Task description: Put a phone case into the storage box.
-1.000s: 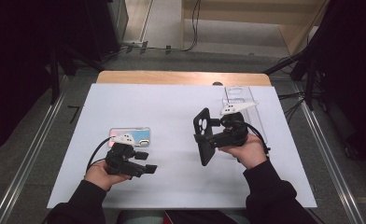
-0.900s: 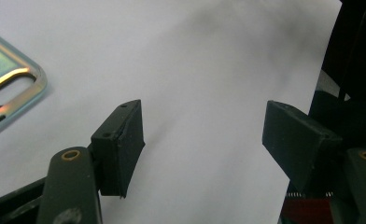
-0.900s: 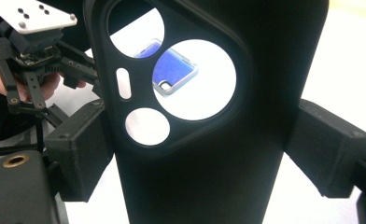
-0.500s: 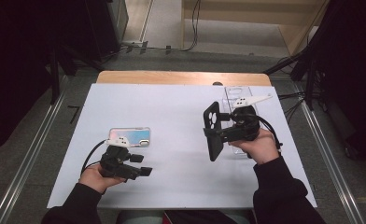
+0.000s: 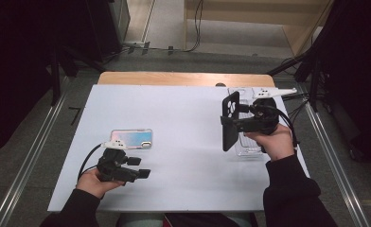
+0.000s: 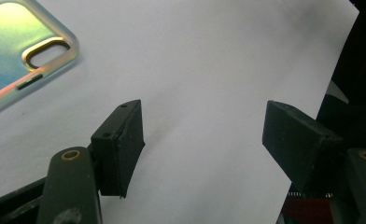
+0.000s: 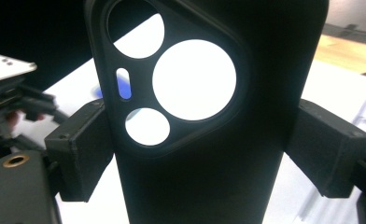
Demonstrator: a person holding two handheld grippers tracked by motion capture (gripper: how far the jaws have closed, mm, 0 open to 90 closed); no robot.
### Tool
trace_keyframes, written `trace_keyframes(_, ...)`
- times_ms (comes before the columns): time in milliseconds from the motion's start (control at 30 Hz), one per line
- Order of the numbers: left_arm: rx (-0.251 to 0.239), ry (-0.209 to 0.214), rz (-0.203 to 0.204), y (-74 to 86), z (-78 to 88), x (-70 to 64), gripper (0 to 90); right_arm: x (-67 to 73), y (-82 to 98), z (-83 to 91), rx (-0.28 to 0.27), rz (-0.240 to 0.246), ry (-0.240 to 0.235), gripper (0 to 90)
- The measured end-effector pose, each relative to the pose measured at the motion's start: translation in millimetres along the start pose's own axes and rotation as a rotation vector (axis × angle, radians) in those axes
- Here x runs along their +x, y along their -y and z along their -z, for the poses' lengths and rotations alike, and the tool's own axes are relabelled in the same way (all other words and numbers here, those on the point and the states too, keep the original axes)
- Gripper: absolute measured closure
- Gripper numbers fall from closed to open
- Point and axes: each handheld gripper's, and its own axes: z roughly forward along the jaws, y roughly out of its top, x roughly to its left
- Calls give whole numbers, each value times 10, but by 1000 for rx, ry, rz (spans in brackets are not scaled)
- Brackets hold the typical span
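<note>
Now right hand-held gripper (image 5: 231, 124) clamping black phone case (image 5: 230, 120), carried farther right and higher, left hand-held gripper (image 5: 143, 168) released, unmoved

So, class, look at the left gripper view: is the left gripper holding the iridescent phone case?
No: the left gripper has its jaws apart over bare white table, and the iridescent phone case lies off to the side, untouched.

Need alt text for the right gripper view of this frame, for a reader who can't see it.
The right gripper is shut on a black phone case, held upright between its two pads, the white table showing through the case's round camera cutouts. At far left, the left gripper is seen farther off.
</note>
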Motion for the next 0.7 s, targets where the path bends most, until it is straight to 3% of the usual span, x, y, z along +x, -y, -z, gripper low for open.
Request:
trace_keyframes(433,-28,-17,33,28,27,31,296,-128,-55,119,-60,-56,88,122)
trace_keyframes(700,-23,-24,35,32,11,29,296,-234,-31,159,-113,-86,239,122)
